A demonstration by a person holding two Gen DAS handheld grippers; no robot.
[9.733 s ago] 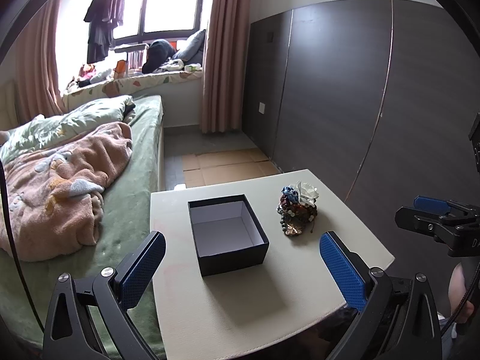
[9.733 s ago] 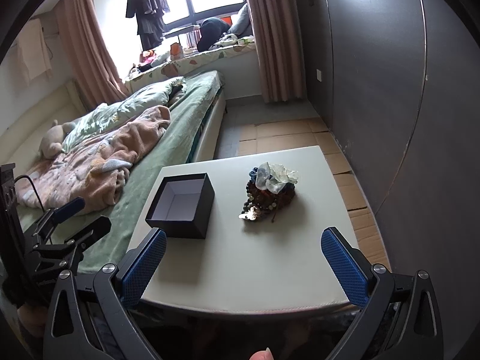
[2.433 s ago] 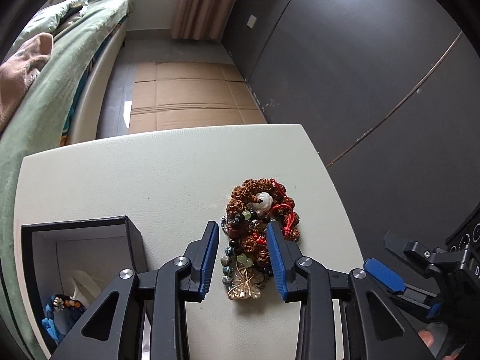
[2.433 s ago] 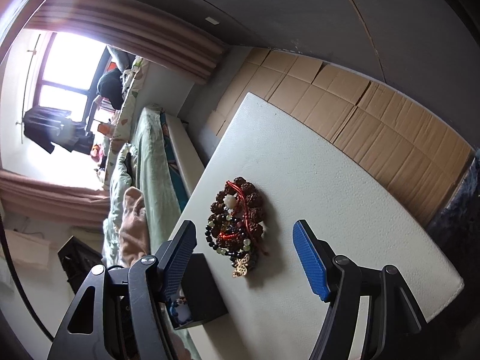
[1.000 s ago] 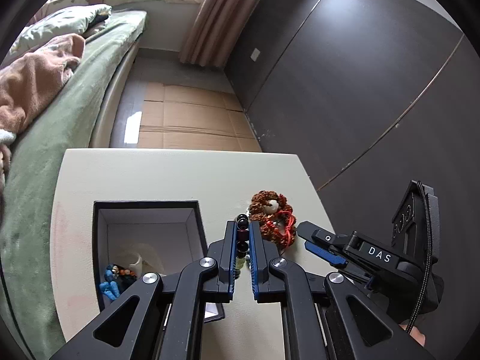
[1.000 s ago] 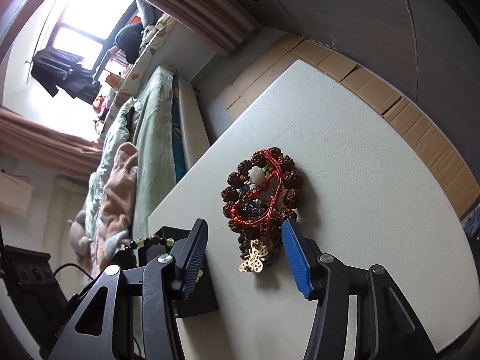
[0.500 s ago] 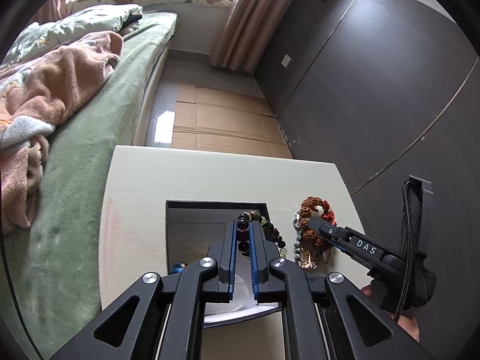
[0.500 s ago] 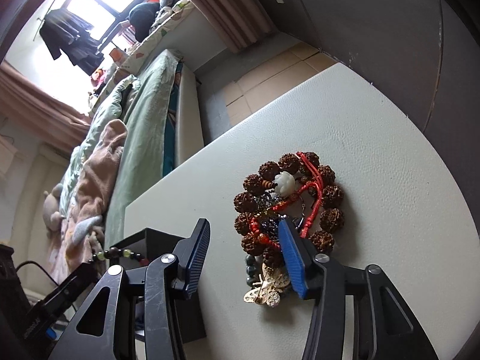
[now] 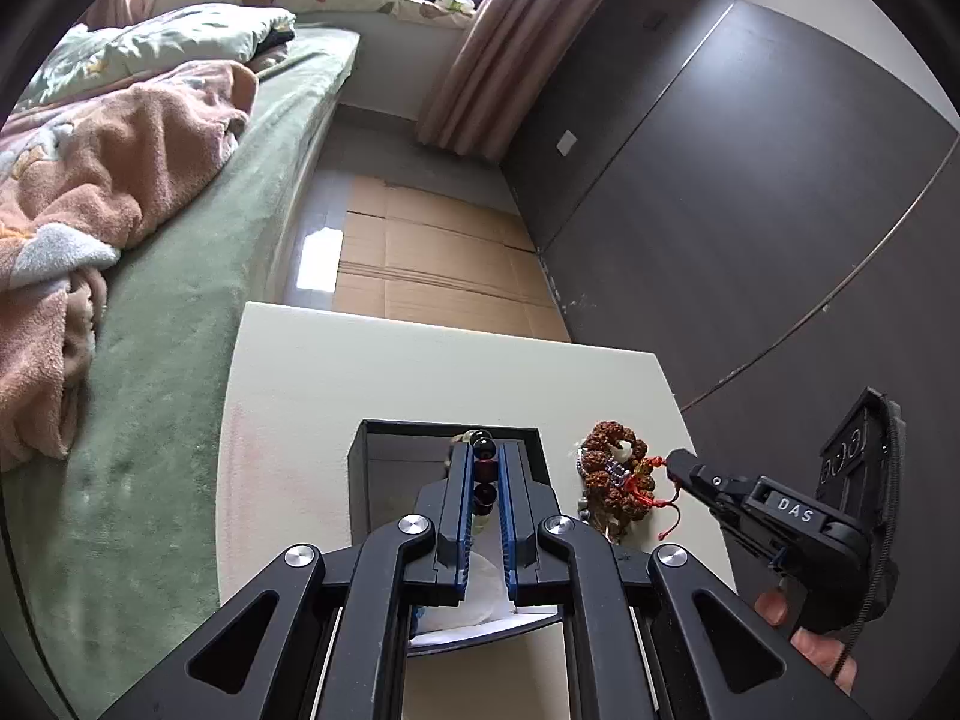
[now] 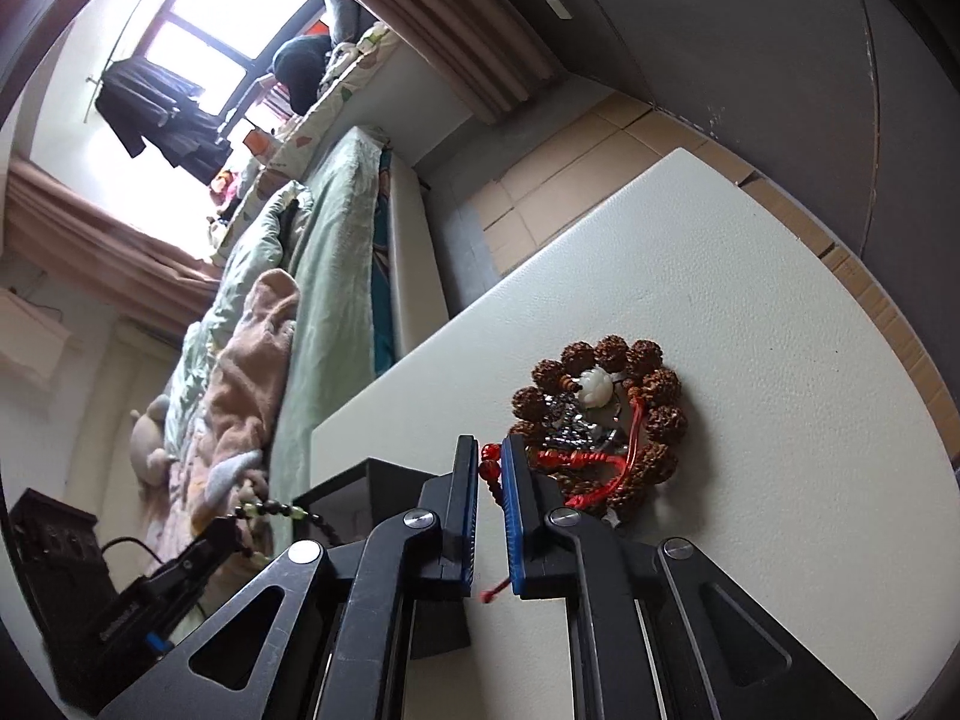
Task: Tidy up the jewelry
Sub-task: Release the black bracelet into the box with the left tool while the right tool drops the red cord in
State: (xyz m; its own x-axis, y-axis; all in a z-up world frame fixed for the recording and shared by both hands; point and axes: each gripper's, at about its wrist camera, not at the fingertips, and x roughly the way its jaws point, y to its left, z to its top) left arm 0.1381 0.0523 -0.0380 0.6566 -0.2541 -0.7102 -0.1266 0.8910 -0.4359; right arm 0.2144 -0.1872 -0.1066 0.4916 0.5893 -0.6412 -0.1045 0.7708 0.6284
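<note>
Left view alone shows right claw point(image 9: 675, 461) pinching red cord point(image 9: 651, 468)

The left wrist view looked steeply down, close above the black box point(image 9: 384, 480). The right wrist view, rolled sideways, sat low over the table point(image 10: 780, 312). Both shared the bead pile point(image 9: 612, 474) and bed point(image 9: 180, 300).

A green-covered bed point(image 9: 198, 324) carrying a crumpled pink fleece blanket point(image 9: 90, 180) stands beside flattened brown cardboard sheets point(image 9: 432, 264) and pink pleated curtains point(image 9: 480, 72)
</note>
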